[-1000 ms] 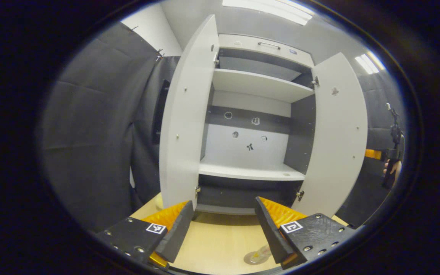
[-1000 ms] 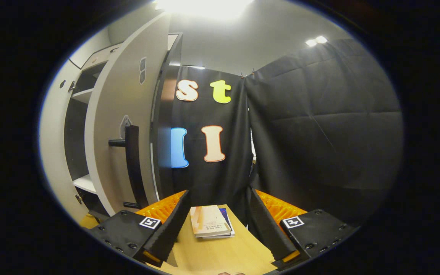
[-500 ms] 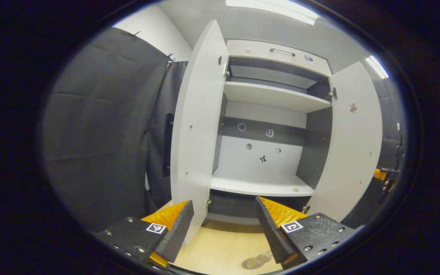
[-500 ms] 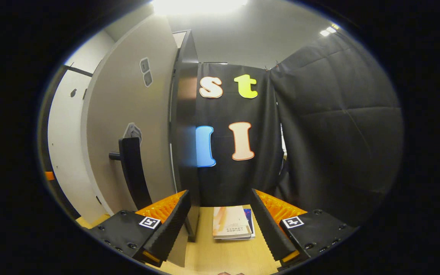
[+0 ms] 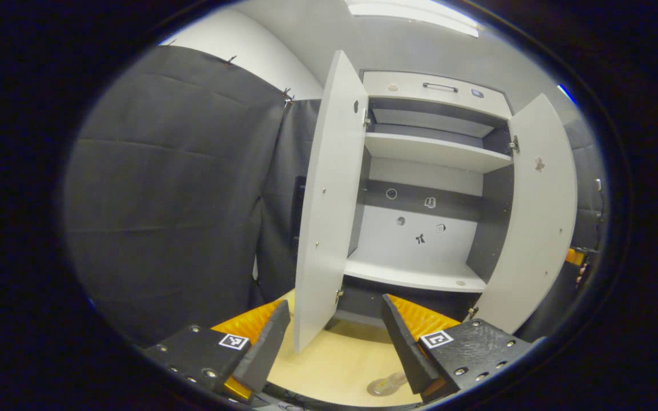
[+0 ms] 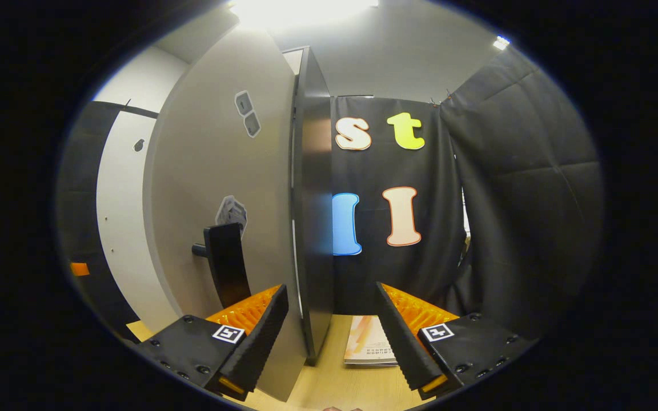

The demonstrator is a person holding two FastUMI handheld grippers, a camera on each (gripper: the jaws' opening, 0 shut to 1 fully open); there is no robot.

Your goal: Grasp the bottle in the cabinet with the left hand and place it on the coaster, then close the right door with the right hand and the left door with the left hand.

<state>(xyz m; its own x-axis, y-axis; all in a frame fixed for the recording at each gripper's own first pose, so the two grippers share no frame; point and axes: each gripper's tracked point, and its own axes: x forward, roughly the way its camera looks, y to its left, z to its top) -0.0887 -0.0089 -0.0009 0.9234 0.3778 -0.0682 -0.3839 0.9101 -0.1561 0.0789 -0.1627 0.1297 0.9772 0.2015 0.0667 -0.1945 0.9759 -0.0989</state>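
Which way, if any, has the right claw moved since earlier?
Yes: the right claw moved left, toward the right door, which now looms nearer; the fixed books slid right in view.

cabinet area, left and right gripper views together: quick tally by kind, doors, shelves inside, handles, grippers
cabinet doors: 2 (left door, right door)
white shelves inside: 2 (upper shelf, lower shelf)
black door handle: 1
grippers: 2 (left gripper, right gripper)
total: 7

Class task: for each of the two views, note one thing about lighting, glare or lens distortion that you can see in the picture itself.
Left gripper view: the fisheye bows the left door and right door into curves; a ceiling light is blown out white. Right gripper view: a ceiling light glares at the top, and the right door bulges toward the camera; the book looks sharp.
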